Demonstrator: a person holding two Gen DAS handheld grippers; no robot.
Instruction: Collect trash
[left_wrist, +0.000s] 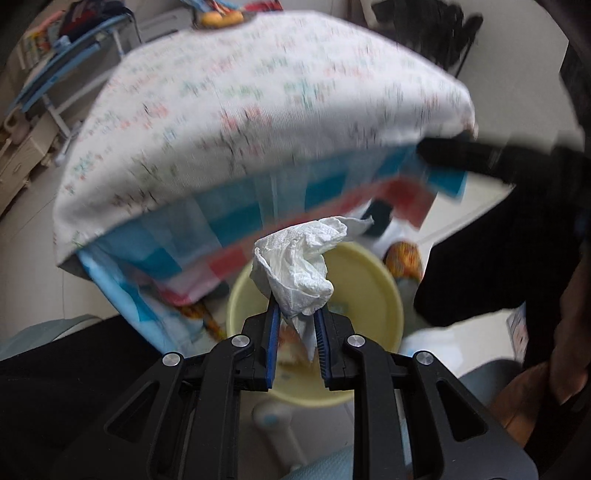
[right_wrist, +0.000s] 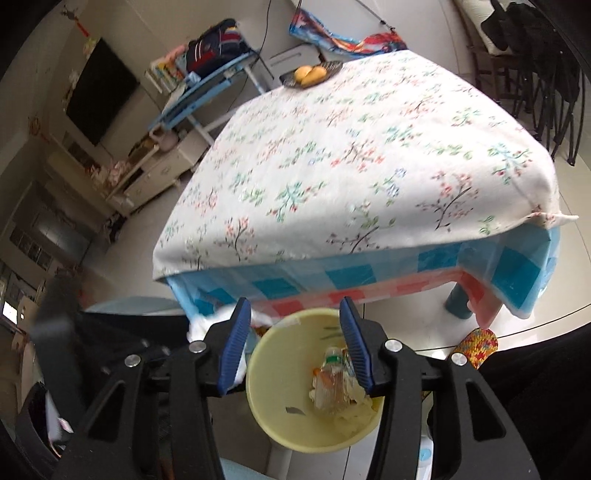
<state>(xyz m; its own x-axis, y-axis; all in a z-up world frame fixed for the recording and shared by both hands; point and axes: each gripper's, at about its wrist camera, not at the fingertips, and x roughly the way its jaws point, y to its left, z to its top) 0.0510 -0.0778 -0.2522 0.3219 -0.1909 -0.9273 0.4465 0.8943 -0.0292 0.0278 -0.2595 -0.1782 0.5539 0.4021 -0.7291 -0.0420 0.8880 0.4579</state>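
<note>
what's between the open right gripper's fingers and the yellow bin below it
Nothing: in the right wrist view the right gripper hangs open over the yellow bin, with only air above the trash inside.

The floral white tablecloth was blurred in the left wrist view, and the round yellow plastic bin was partly hidden by crumpled white tissue.

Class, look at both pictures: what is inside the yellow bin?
Inside the yellow bin lies a clear plastic bottle among crumpled wrappers and paper. Whatever is beneath that pile is covered. The left tongs hold a white tissue above the bin.
</note>
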